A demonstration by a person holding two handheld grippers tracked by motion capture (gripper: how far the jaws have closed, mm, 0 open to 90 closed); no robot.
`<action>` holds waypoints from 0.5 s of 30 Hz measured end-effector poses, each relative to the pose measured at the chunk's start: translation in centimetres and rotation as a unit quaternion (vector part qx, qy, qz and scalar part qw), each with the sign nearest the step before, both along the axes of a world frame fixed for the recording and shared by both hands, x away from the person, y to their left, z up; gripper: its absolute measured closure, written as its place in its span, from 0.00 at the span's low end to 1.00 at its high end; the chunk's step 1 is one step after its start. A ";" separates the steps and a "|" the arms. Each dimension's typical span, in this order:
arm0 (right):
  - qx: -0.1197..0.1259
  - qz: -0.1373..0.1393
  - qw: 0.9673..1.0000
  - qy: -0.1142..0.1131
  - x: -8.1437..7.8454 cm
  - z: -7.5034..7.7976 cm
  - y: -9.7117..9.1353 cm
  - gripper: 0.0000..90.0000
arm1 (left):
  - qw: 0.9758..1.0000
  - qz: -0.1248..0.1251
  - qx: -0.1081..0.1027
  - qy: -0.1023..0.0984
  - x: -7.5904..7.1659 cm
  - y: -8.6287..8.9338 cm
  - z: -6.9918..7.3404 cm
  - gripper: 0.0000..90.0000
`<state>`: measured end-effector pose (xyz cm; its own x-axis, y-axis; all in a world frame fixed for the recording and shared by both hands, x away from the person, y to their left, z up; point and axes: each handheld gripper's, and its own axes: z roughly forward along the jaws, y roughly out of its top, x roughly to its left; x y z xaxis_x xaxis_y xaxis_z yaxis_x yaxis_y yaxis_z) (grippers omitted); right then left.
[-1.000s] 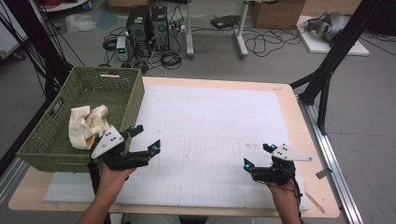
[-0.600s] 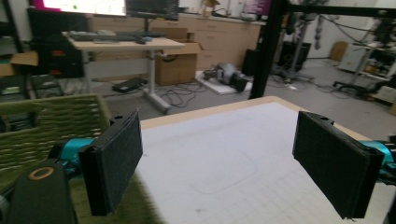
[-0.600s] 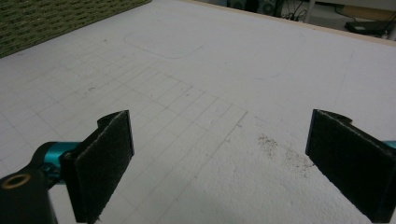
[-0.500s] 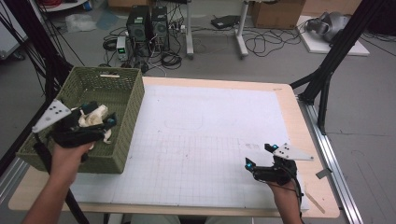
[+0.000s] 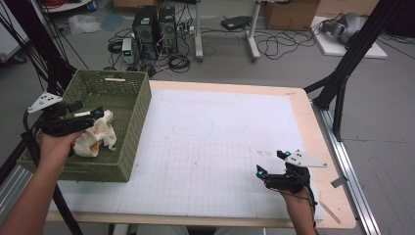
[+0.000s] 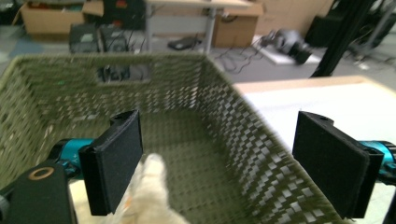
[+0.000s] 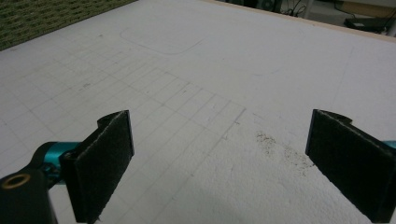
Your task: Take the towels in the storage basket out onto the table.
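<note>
At the left of the high view, the left gripper (image 5: 93, 115) hangs spread wide inside the green basket (image 5: 129, 105) over the cream cloth (image 5: 95, 134) lying in it. Closing carelessly might snag the weave — or pinch only a fold. The right gripper (image 5: 269, 164) rests released, lower right.

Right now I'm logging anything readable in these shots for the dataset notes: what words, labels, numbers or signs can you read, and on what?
No readable text anywhere.
White grid mat: printed lines and a drawn outline, no letters or numbers.
Green woven basket: a pale strip on its far wall, too small to read.
Cardboard boxes and computer towers on the floor: any markings too blurred.
Left gripper and right gripper: jaws plain black, unmarked.
</note>
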<state>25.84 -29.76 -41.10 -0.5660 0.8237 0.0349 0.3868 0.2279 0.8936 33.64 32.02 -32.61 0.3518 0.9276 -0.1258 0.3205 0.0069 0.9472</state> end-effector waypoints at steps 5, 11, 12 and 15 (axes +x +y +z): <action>0.000 -0.002 1.000 -0.001 0.1 0.0 -0.1 0.08 | 0.999 0.021 0.026 0.043 1.4 0.6 -1.4 0.18; -0.002 -0.002 1.000 -0.002 0.0 0.0 -0.1 0.08 | 0.991 0.064 0.056 0.107 2.8 1.1 -2.9 0.19; -0.001 -0.002 1.000 -0.001 0.1 0.0 -0.1 0.08 | 0.988 0.071 0.060 0.120 2.9 1.2 -3.2 0.20; -0.001 -0.002 1.000 0.001 0.0 0.0 -0.2 0.08 | 0.979 0.096 0.066 0.166 3.5 1.6 -4.0 0.24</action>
<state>25.89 -29.95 -41.13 -0.5622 0.8263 0.0343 0.3893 0.2279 0.8925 37.19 33.58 -36.59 0.1290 0.9885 -0.0791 0.6157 -0.0173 0.7878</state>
